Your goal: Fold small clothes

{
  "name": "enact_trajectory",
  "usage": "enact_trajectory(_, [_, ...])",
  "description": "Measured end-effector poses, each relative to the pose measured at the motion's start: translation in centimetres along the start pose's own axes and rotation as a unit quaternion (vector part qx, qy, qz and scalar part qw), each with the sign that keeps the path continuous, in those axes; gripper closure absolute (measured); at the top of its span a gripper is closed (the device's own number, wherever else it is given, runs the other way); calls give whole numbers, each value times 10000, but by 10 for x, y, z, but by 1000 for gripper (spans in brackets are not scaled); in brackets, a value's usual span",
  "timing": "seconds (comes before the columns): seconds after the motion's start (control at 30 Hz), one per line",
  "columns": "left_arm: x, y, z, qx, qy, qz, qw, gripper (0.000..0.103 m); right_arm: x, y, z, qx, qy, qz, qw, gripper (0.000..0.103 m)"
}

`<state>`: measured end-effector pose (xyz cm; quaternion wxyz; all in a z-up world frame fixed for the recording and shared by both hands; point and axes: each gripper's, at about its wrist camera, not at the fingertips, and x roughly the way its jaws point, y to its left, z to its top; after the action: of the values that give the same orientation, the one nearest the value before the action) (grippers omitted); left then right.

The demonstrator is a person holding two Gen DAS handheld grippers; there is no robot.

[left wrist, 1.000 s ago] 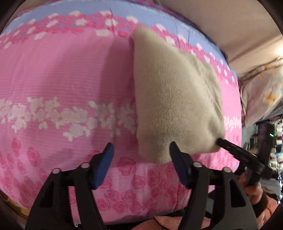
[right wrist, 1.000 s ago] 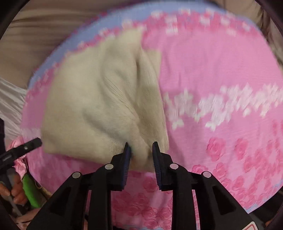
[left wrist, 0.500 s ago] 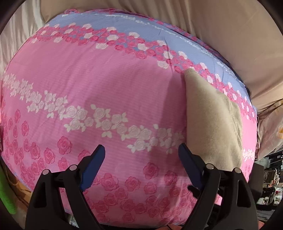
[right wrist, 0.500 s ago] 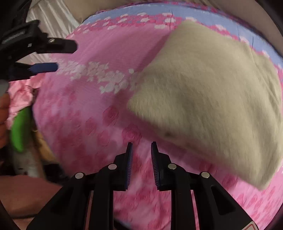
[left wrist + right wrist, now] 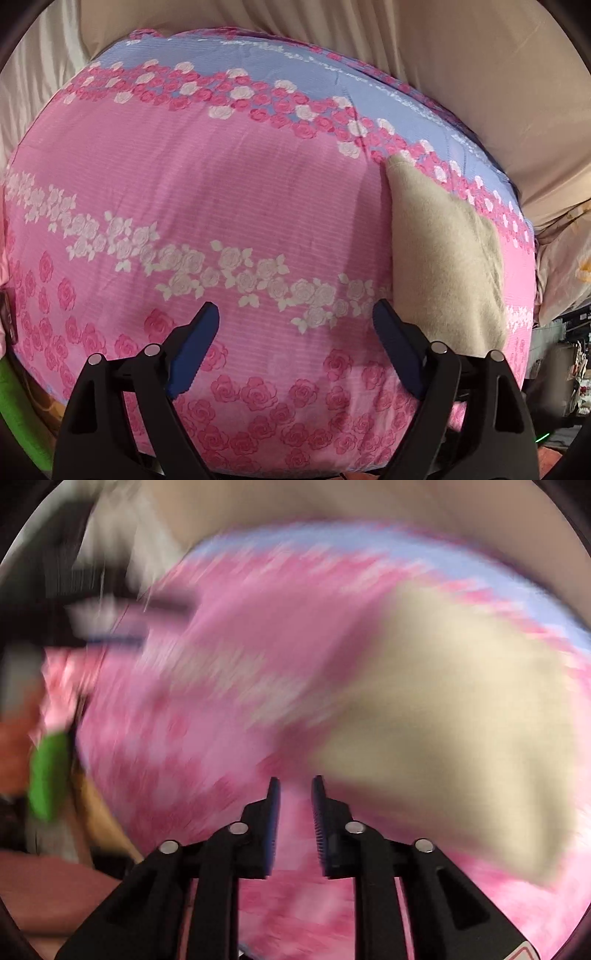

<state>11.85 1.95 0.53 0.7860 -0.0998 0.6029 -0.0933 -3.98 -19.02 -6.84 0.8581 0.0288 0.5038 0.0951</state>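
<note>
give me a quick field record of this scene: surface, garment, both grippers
surface: pink rose-print cover with a blue band at the far edge
garment: beige knit piece, lying folded on the cover, nothing gripping it
left gripper: open wide, empty, beside the garment
right gripper: jaws opening, nothing between them; view blurred

My pink bedspread (image 5: 229, 206) carries bands of white and deep-pink roses under a lilac-blue stripe; the folded knit garment (image 5: 447, 258) is plain beige, and my gripper pads (image 5: 192, 350) are dark blue
</note>
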Motion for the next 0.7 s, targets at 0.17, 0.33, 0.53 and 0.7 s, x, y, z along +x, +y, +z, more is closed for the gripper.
enact_trajectory(0.17, [11,-41,8,390,23,-262,9989,20,-18,-95,35,866,-382,-827,9921,64])
enact_trajectory(0.33, [29,-109,0,1124,66,-341,9931,20,35,-165,9,1576,608,-852,9819,71])
enact_trajectory(0.53, [42,-157,-13,1728,-17,79,9849,20,-2,-151,41,1514,79,-978,9836,65])
enact_trajectory(0.7, [55,-171,-17,1765,123,222,9840,20,34,-172,36,1794,624,-838,9782,56])
